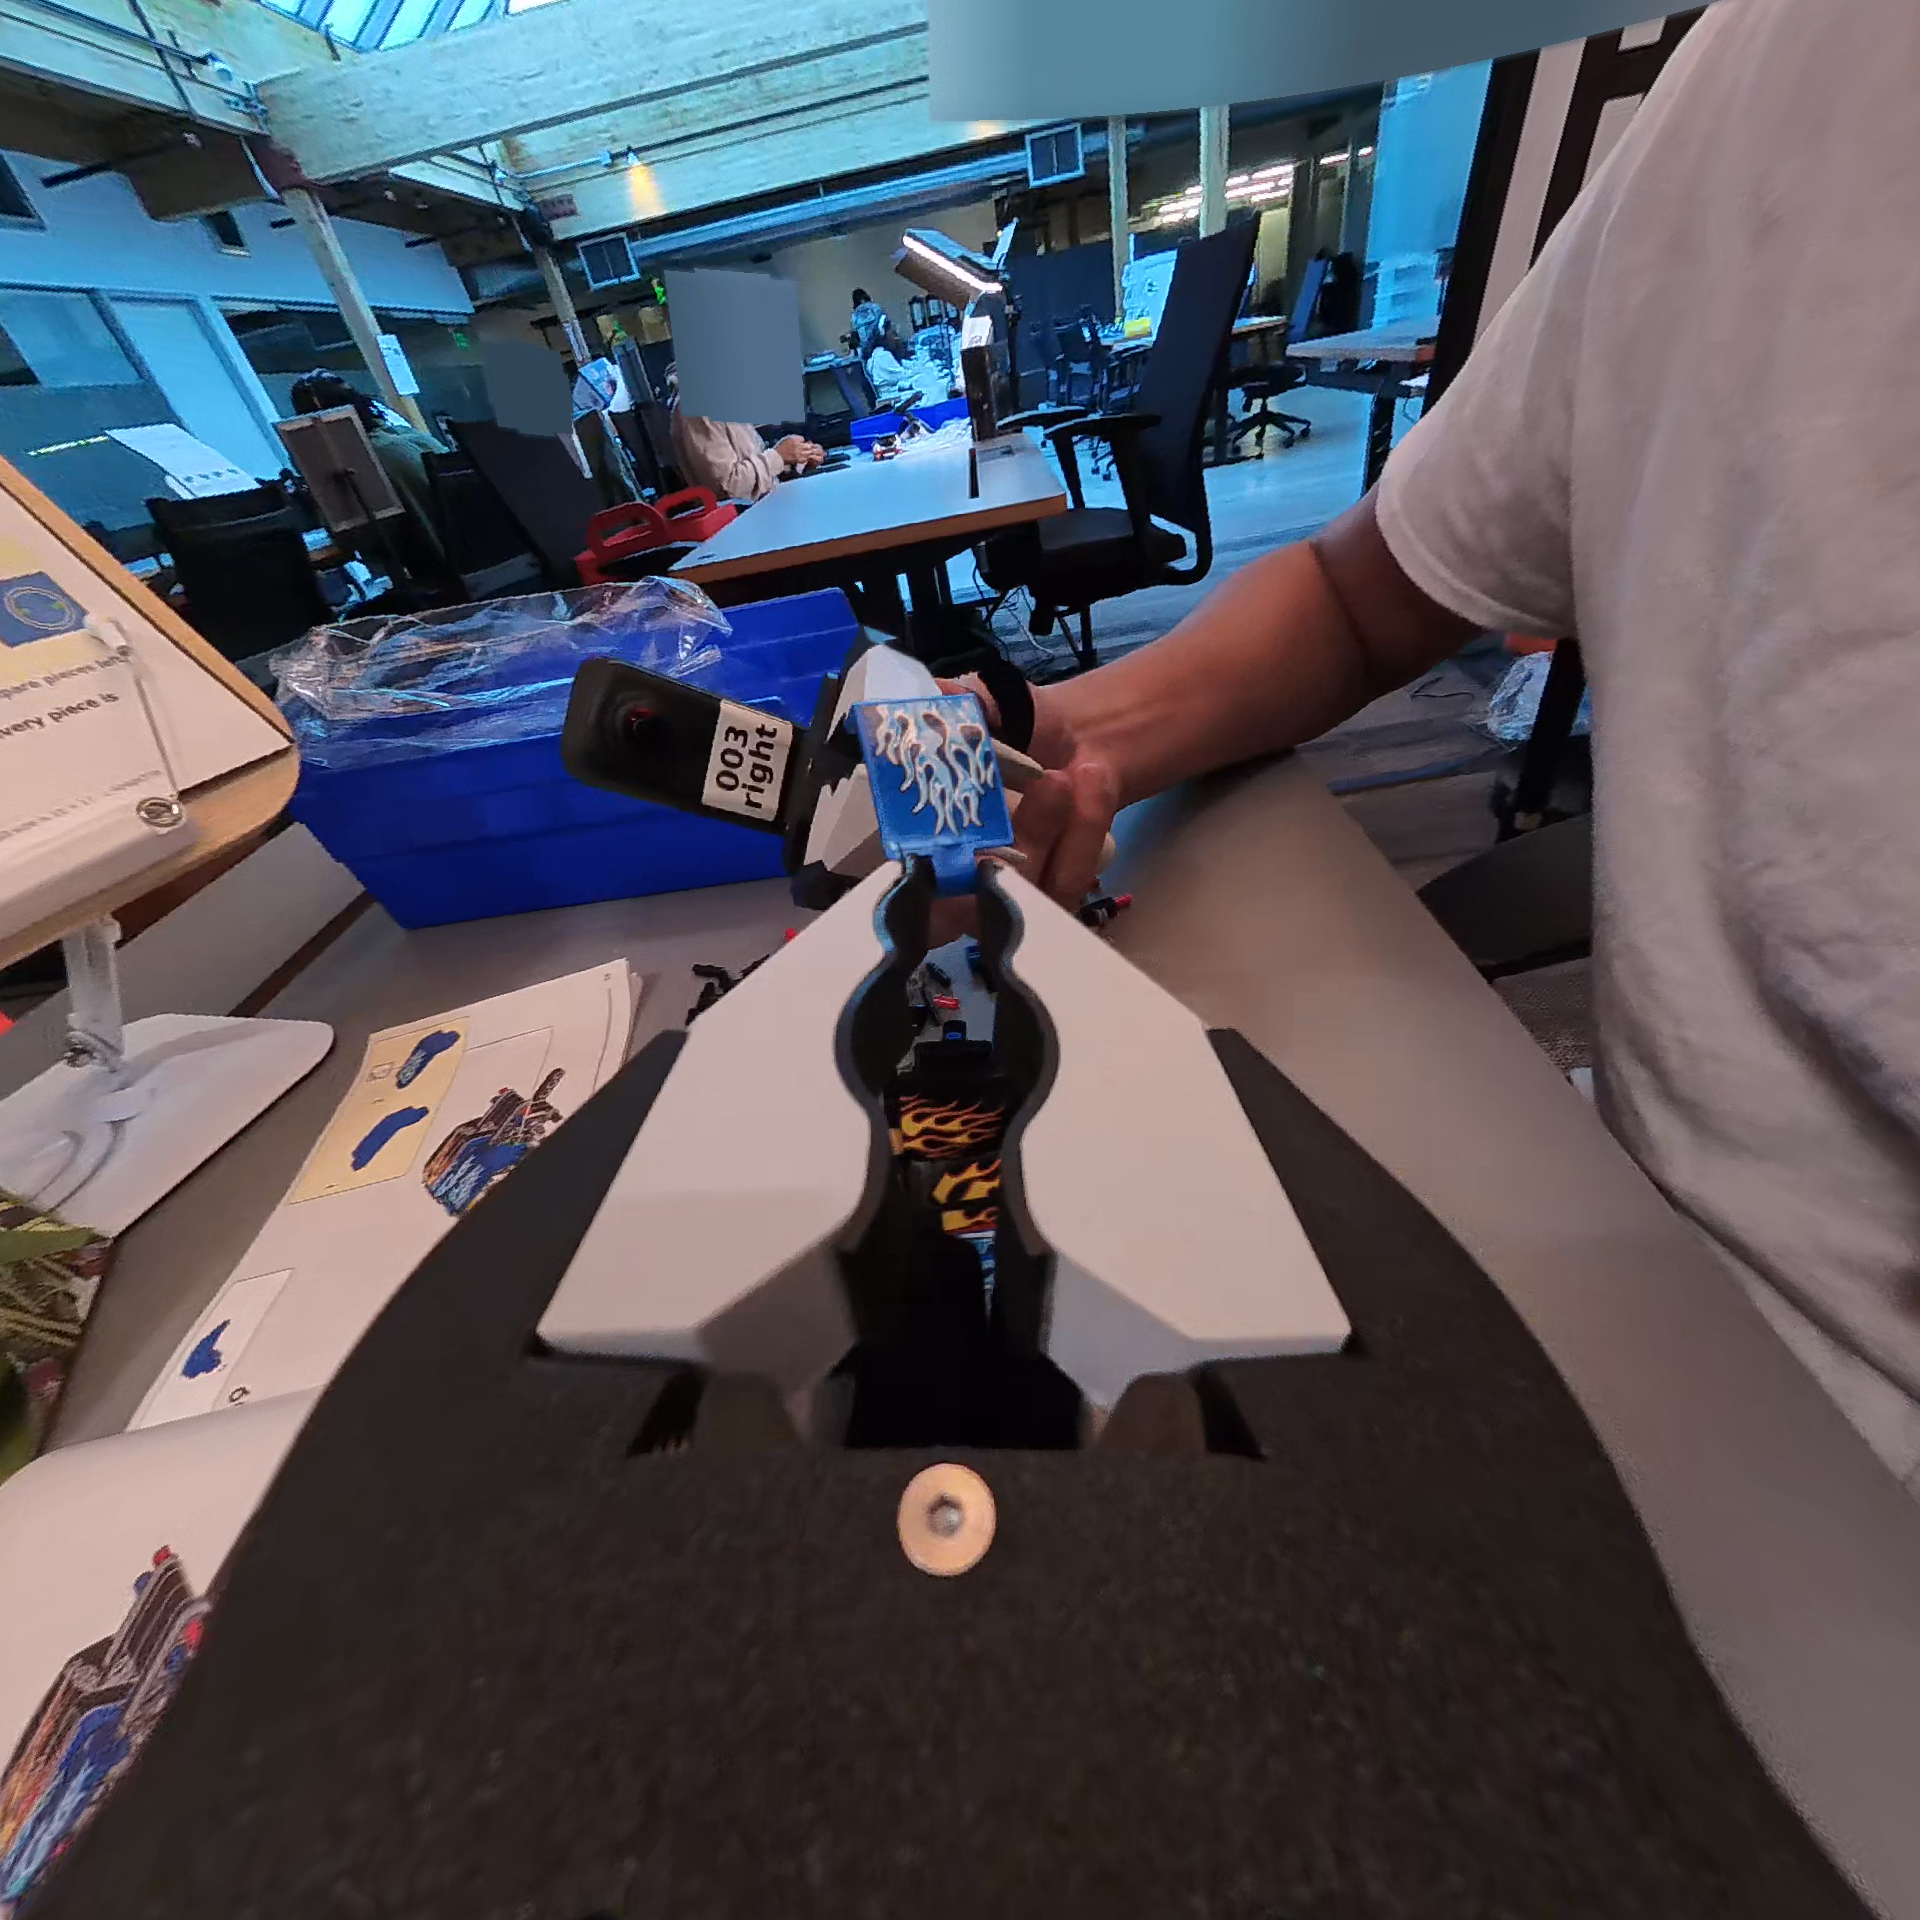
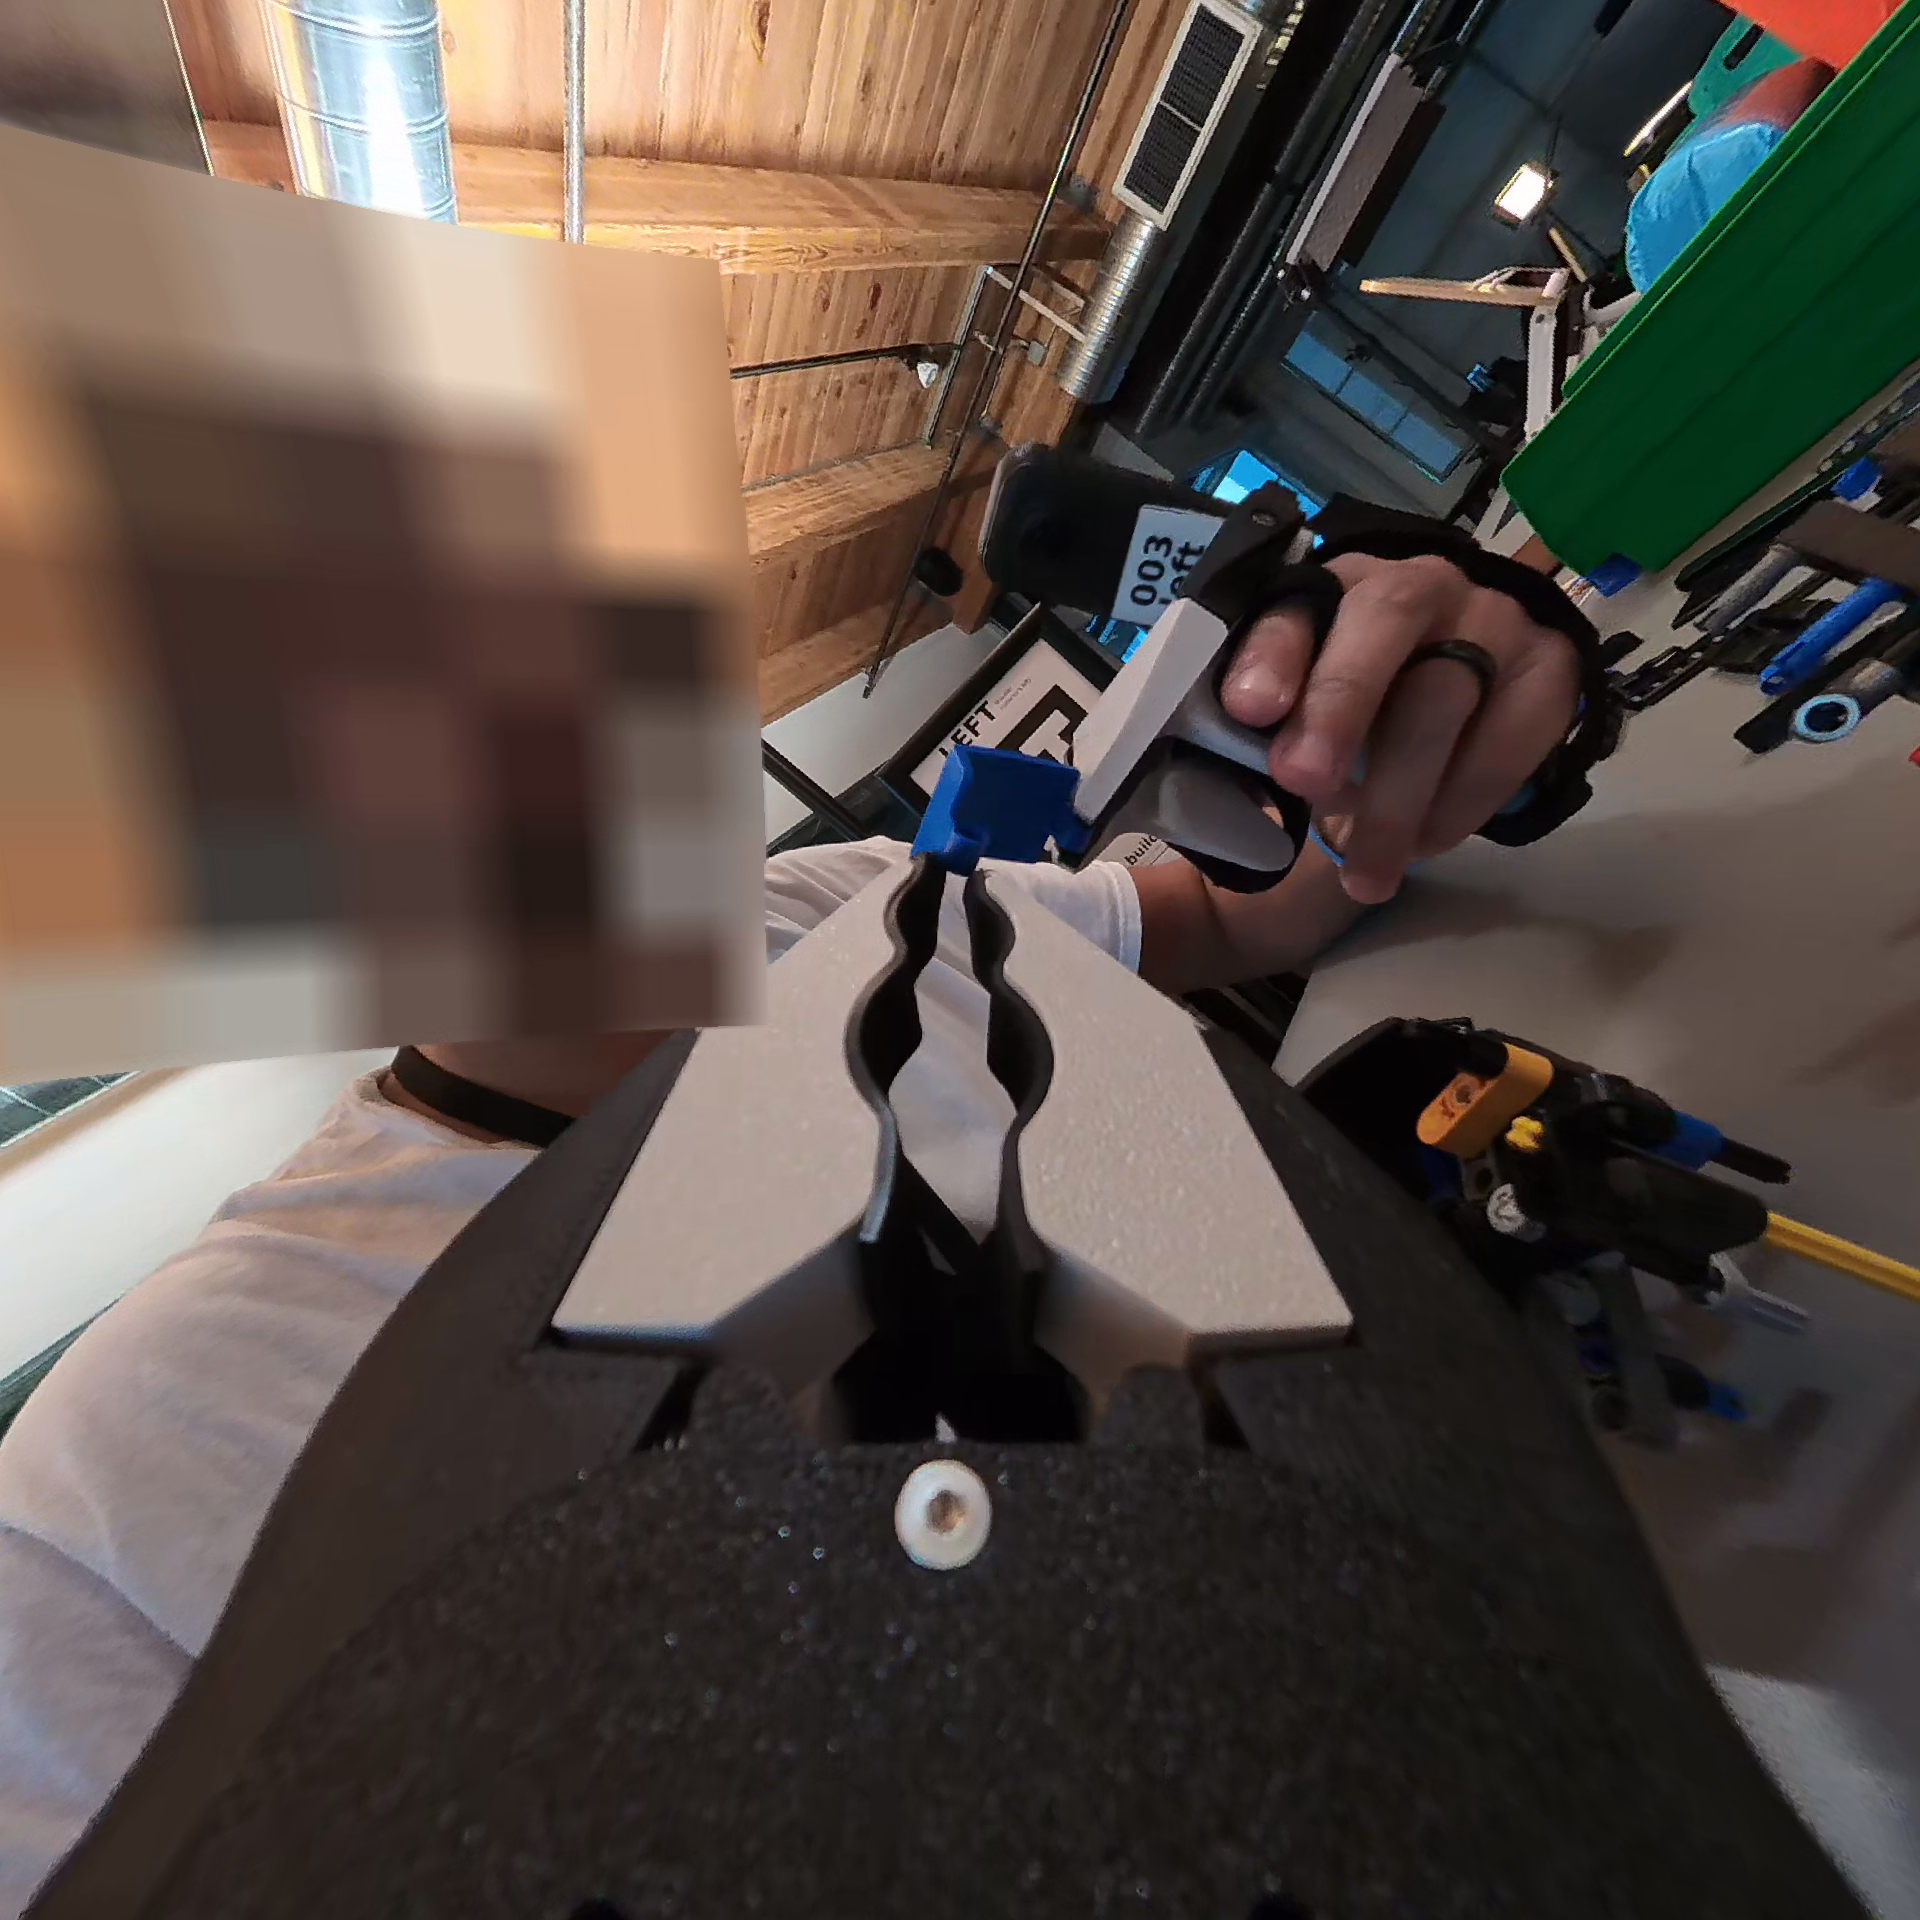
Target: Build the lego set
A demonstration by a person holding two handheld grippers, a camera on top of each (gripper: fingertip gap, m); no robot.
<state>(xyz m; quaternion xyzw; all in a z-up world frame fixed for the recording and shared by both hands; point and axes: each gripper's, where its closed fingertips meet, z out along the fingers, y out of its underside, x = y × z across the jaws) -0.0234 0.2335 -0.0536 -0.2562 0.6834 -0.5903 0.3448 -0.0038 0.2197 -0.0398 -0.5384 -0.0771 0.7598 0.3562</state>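
Left gripper [image 1: 948, 883] pinches blue panel's [image 1: 932, 767] tab; right gripper [image 2: 951, 881] clamps its opposite edge. I'd release one side before seating it on truck [image 2: 1558, 1174].

The right gripper [image 2: 951, 883] pinches a tab of the blue Lego panel [image 2: 1003, 805] between its fingertips; the left gripper [image 2: 1081, 821] clamps the panel's opposite edge, above the grey table [image 2: 1662, 935].

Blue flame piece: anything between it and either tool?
No. Both tools are already on the blue flame piece: the left tool pinches its lower tab, the right tool an edge. It is held off the table.
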